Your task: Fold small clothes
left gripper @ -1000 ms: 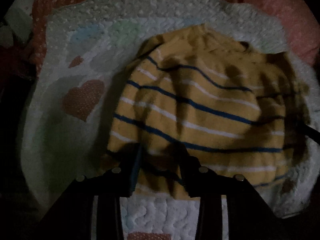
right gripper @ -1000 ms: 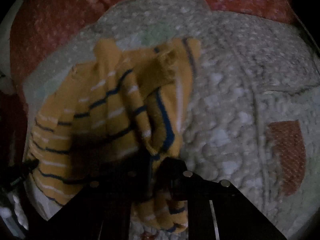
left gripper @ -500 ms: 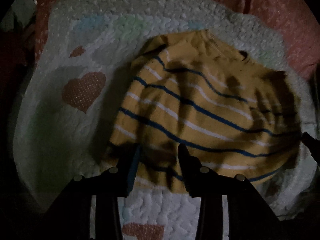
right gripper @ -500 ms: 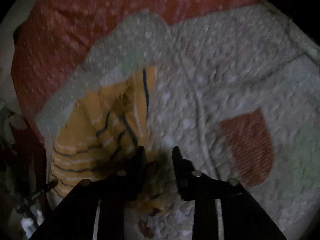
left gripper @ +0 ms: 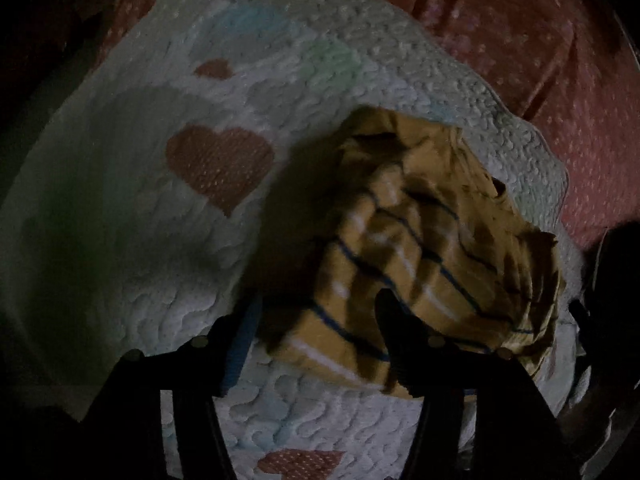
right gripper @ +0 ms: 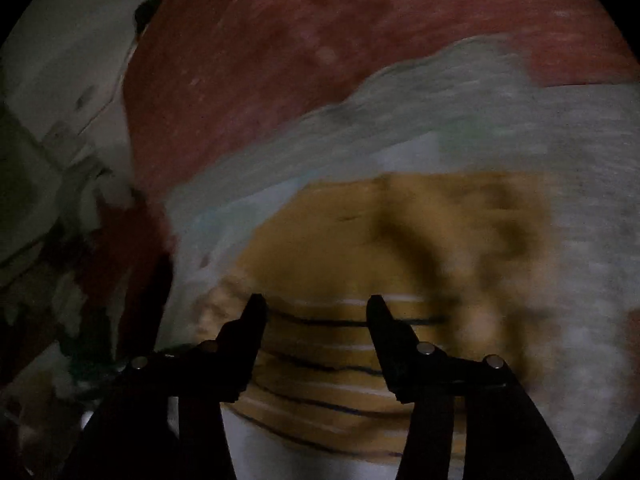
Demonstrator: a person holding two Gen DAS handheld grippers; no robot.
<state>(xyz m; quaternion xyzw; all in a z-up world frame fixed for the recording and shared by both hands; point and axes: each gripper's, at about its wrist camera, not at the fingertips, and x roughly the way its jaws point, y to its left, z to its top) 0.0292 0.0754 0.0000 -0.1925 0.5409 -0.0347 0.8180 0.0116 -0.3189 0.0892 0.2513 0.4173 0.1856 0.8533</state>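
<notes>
A small yellow shirt [left gripper: 432, 248] with blue and white stripes lies bunched on a white quilted mat [left gripper: 132, 240] with heart prints. My left gripper [left gripper: 316, 312] is open, its fingers either side of the shirt's near hem. The shirt [right gripper: 360, 256] fills the middle of the blurred right wrist view. My right gripper [right gripper: 316, 306] is open wide just above the shirt's striped part, holding nothing.
The mat lies on a red dotted bedspread [left gripper: 560, 60], which also shows in the right wrist view [right gripper: 280, 60]. Pale clutter [right gripper: 48, 140] sits beyond the bed's left edge. A dark shape [left gripper: 612, 280] stands at the left wrist view's right edge.
My right gripper let go of the shirt's fold, opened wide and swung over the shirt. My left gripper opened wider and shifted; the shirt now lies more bunched.
</notes>
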